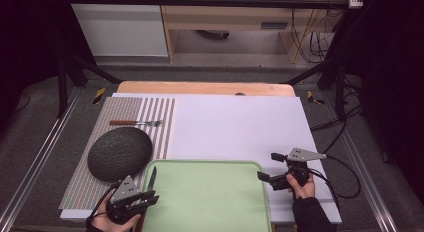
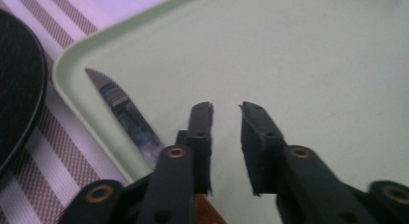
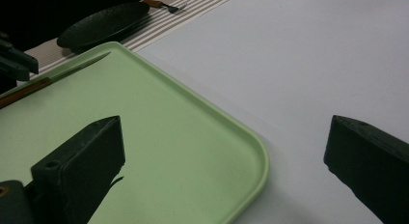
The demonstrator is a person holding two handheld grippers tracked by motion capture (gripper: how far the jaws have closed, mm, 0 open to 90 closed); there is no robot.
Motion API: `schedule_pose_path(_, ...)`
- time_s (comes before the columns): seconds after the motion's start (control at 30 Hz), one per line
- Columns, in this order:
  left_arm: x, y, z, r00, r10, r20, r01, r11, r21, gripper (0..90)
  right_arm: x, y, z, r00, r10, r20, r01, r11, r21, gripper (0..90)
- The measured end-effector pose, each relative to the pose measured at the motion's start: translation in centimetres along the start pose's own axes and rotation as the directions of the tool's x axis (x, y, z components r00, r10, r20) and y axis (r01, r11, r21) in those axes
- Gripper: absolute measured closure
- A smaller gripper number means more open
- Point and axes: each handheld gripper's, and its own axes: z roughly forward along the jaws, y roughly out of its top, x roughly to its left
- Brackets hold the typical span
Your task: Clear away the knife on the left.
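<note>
No readable writing shows; left gripper point(image 1: 148, 197) fingers narrowly parted beside the knife point(image 2: 126, 115), right gripper point(image 1: 269, 167) fingers wide.

tray at the near edge, plate and fork on the mat to its left

the tray point(image 1: 210, 192) lies on the table point(image 1: 240, 124) at its near middle, with the knife point(image 1: 151, 178) in it along its left rim, tip pointing away from the person. the placemat point(image 1: 150, 112) lies left of the tray; the plate point(image 1: 120, 153) rests on it, just beside the tray's far left corner, and the fork point(image 1: 136, 123) lies crosswise on the mat behind the plate. the left gripper point(image 1: 145, 198) sits over the tray's near left corner, just right of the knife's handle; the right gripper point(image 1: 267, 167) sits at the tray's right rim.
</note>
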Motion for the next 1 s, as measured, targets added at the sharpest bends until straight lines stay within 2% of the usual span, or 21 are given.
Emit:
schedule_pose_path(0.07,0.2,0.3,-0.2,0.9998,0.012,0.015,-0.012,0.9995,-0.030,63.8,0.0,0.0,0.0,1.0000,0.000,-0.001,0.000,1.000,0.000,1.2)
schedule_pose_path(0.2,0.8,1.0,-0.7,0.9993,0.034,0.015,-0.033,0.9972,-0.068,52.1,0.0,0.0,0.0,1.0000,0.003,0.000,-0.003,1.000,-0.003,1.2)
schedule_pose_path(0.3,1.4,1.6,-1.1,0.9984,0.056,-0.006,-0.056,0.9943,-0.090,40.7,0.0,0.0,0.1,1.0000,0.006,-0.002,-0.006,1.000,-0.006,1.2)
schedule_pose_path(0.4,2.0,1.9,-1.5,0.9987,0.051,-0.008,-0.051,0.9929,-0.107,33.4,0.0,0.0,0.0,1.0000,0.008,-0.001,-0.008,1.000,-0.007,1.2)
schedule_pose_path(0.47,2.4,2.0,-1.6,0.9988,0.050,-0.005,-0.050,0.9930,-0.107,27.5,0.0,0.0,0.0,1.0000,0.007,0.003,-0.007,1.000,-0.007,1.2)
schedule_pose_path(0.6,3.1,2.3,-1.9,0.9989,0.035,-0.031,-0.038,0.9942,-0.100,18.1,0.0,0.0,0.1,0.9999,0.010,0.003,-0.010,1.000,-0.006,1.1)
schedule_pose_path(0.8,3.8,2.9,-2.3,0.9957,0.074,-0.055,-0.079,0.9930,-0.088,8.3,0.0,0.0,0.1,0.9999,0.009,0.006,-0.009,1.000,-0.003,1.1)
schedule_pose_path(0.9,4.2,3.2,-2.4,0.9949,0.077,-0.065,-0.082,0.9936,-0.078,3.4,0.0,0.0,0.1,0.9999,0.010,0.006,-0.010,1.000,-0.004,1.1)
schedule_pose_path(1.0,4.5,3.5,-2.5,0.9947,0.083,-0.061,-0.087,0.9938,-0.070,3.2,0.0,0.0,0.1,0.9999,0.010,0.009,-0.010,1.000,-0.004,1.1)
